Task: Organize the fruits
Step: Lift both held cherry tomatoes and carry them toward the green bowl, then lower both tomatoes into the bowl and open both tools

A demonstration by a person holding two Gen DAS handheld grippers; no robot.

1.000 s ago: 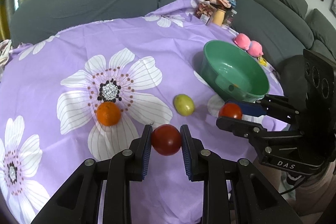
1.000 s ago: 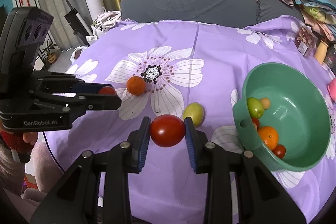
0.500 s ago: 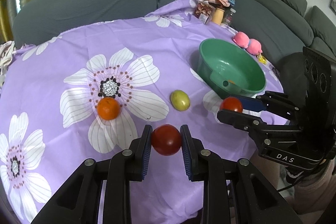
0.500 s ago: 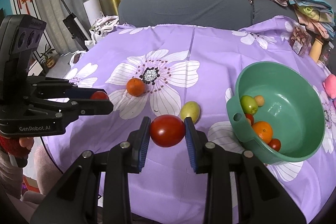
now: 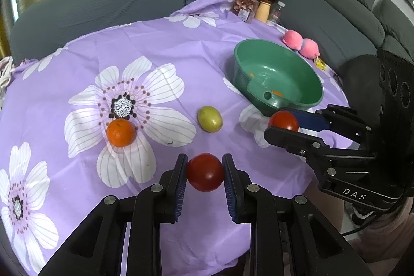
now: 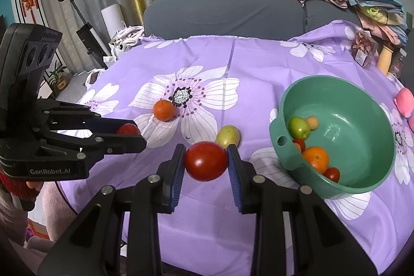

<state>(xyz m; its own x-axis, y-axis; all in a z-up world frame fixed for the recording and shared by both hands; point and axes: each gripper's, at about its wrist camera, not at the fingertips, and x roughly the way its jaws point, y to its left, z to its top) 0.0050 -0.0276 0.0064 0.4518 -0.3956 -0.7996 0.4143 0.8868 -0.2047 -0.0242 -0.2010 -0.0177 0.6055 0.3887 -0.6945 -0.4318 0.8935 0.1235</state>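
We take the green bowl as our landmark and go left to right.

Furthest left of it, the left gripper is clamped on a dark red tomato – pads pressing both sides, fruit lifted clear of the purple cloth. We judge it's held up because it's bound for the bowl. Behind it, also well left of the bowl, an orange sits on the big printed flower, not yet collected.

Nearer the bowl, the right gripper is closed on a second, bigger red tomato, also off the cloth, approx. level with the bowl's handle side. Just behind that tomato – between it & the bowl – lies a yellow-green fruit, loose on the cloth.

Both grippers carry at once, we think, to save a trip; the bowl sits at the right so fruit gathers in one spot.

Count, as far as we can see: 2 tomatoes held, 1 per gripper; 2 fruits loose on the cloth (1 orange, 1 yellow-green); inside the bowl 1 green fruit, 1 small pale-orange one, 1 orange, and 2 red ones partly hidden by the rim. Right of the bowl, a pink plush toy – not fruit.
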